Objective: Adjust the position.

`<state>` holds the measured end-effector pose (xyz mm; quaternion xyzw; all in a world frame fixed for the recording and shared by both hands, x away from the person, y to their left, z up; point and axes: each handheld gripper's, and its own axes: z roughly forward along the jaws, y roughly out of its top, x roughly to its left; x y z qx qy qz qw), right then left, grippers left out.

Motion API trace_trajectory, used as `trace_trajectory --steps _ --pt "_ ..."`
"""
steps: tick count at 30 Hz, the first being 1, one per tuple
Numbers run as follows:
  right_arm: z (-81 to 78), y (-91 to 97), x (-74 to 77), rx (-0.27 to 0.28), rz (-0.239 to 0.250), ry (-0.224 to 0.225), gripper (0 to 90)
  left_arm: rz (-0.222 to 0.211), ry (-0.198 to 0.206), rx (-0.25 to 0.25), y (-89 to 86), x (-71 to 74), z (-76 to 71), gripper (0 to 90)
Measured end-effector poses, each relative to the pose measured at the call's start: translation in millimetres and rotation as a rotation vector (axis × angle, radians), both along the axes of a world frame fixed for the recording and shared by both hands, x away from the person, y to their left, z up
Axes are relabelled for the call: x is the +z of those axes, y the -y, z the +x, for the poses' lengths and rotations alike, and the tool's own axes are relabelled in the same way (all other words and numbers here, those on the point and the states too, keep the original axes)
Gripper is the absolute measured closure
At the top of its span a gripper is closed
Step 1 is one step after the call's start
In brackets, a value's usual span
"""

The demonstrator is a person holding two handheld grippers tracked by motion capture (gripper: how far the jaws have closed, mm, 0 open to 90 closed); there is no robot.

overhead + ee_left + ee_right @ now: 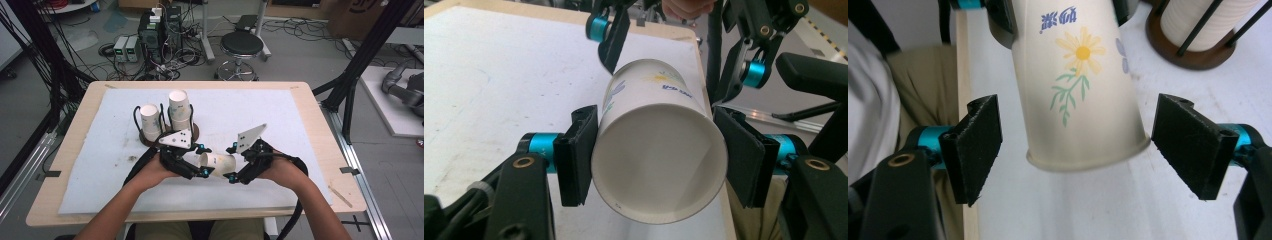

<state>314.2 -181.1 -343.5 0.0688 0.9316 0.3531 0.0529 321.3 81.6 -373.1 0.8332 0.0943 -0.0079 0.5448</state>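
Paper cup lying level above desk, left gripper clamping its open rim end; right gripper standing wide around cup base, pads not touching.

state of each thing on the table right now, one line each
paper cup: on its side in the air, held near the rim
left hand-held gripper: shut on the paper cup
right hand-held gripper: open, pads clear of the cup's base
cup stacks: two, upside down and upright in the holder
holder: standing on the white mat
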Motion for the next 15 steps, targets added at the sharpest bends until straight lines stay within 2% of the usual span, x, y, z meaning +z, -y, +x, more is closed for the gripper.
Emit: trace_trajectory --steps 1,3,4,7,8,9,11,12,13,14,15 --pt "-0.7 6.4 -1.4 -0.002 0.058 0.009 20.9 -0.006 0.0 0.003 -1.3 -0.8 0.6 36.9" --pt "-2.2 11.0 -3.3 -0.013 0.111 0.006 20.8 -0.024 -0.004 0.018 -5.0 -2.8 1.8 36.9" --pt "-2.2 11.0 -3.3 -0.013 0.111 0.006 20.8 -0.024 -0.004 0.018 -5.0 -2.8 1.8 36.9" --pt "-3.8 16.3 -6.9 -0.04 0.168 0.016 20.5 -0.047 0.0 0.031 -8.5 -4.6 2.2 37.0" --pt "-4.5 19.2 -10.5 -0.065 0.198 0.017 20.5 -0.057 0.007 0.041 -11.1 -6.3 2.3 37.0" --pt "-4.5 19.2 -10.5 -0.065 0.198 0.017 20.5 -0.057 0.007 0.041 -11.1 -6.3 2.3 37.0" --pt "-4.5 24.9 -16.4 -0.115 0.266 0.007 20.5 -0.075 0.009 0.064 -15.6 -9.6 2.7 37.1" --pt "-4.5 24.9 -16.4 -0.115 0.266 0.007 20.5 -0.075 0.009 0.064 -15.6 -9.6 2.7 37.1" --pt "-4.3 29.0 -20.5 -0.134 0.32 -0.005 20.5 -0.081 0.01 0.07 -17.5 -10.5 2.8 37.0" --pt "-4.6 31.1 -22.6 -0.14 0.344 -0.008 20.5 -0.092 0.01 0.075 -19.3 -11.5 2.7 37.1" --pt "-4.6 31.1 -22.6 -0.14 0.344 -0.008 20.5 -0.103 0.009 0.08 -20.9 -12.3 2.2 37.1"
